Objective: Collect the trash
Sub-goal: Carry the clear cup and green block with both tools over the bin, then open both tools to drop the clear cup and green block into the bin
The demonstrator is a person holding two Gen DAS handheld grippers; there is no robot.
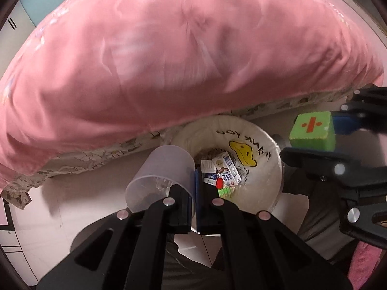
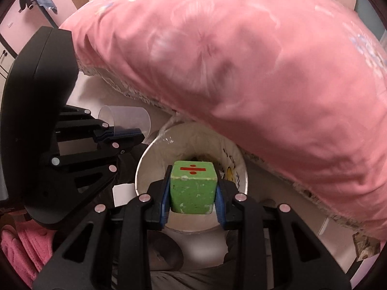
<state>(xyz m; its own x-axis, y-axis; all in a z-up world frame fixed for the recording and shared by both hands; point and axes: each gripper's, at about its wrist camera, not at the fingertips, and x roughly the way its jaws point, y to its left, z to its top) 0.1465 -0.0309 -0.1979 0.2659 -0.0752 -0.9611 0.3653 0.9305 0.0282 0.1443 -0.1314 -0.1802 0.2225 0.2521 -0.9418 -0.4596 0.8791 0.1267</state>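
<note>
Right wrist view: my right tool [image 2: 192,188] is clamped on the green block [image 2: 192,186] above the lined trash bin [image 2: 145,162]; my left tool [image 1: 193,191] pinches the clear plastic cup's [image 1: 164,169] wall beside it, the pink quilt [image 1: 181,60] beyond.

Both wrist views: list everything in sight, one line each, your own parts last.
Plastic cup: one, clear, pinched by its wall in the left gripper.
Cube: one, green with a red division sign, in the right gripper over the bin.
Trash bin: one, white liner with a yellow duck print, on the floor by the bed.
Cartons and wrappers: several, mixed colours, inside the bin.
Quilt: one, pink, on the bed.
Left gripper: black, shut.
Right gripper: black, shut.
</note>
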